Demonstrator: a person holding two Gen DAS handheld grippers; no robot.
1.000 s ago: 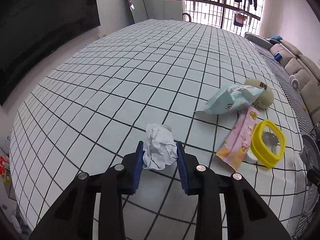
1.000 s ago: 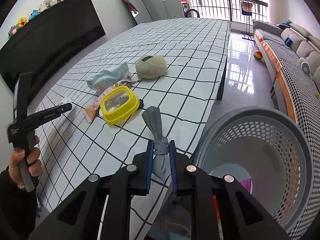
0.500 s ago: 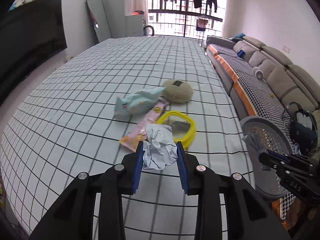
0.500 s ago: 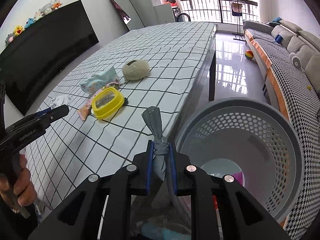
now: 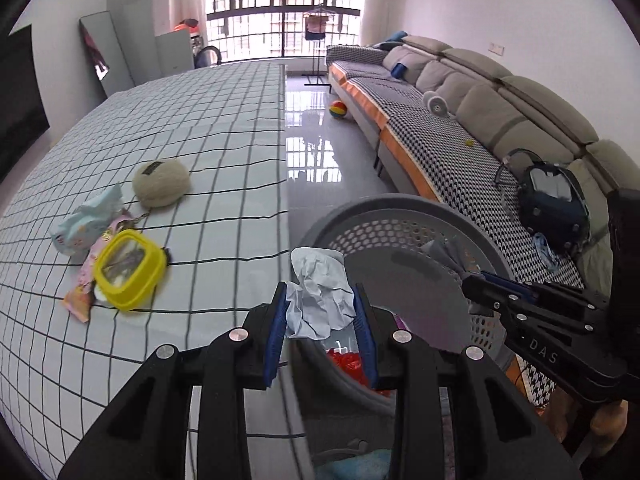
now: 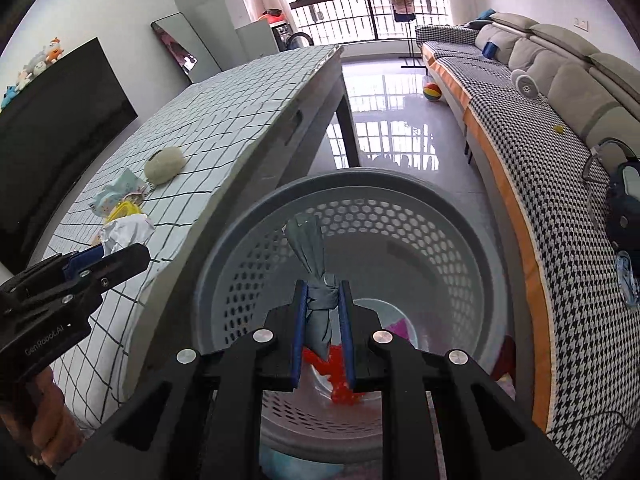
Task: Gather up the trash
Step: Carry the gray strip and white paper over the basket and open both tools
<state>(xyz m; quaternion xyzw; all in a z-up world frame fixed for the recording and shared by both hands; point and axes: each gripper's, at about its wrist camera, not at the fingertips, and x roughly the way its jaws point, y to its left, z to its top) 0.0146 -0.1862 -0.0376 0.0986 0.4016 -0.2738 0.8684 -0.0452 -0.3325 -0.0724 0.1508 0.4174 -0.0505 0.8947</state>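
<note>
Knotted grey cloth scrap [image 6: 314, 304], long axis upright, pinched by right gripper [image 6: 322, 334] over perforated grey plastic basket [image 6: 472, 240] | crumpled white paper ball [image 5: 318, 300] pinched by left gripper [image 5: 320, 334] at basket rim beside checked table [image 5: 224, 160] | lettering: "DAS", "GenRobot.AI"

The basket [image 6: 400, 216] is placed on the floor between the table [image 6: 224, 128] on the left and the sofa [image 6: 560, 152] on the right. A lidded container [image 5: 130, 268], wrappers [image 5: 86, 224] and what may be a pouch [image 5: 161, 182] are grouped on the table near its edge.
</note>
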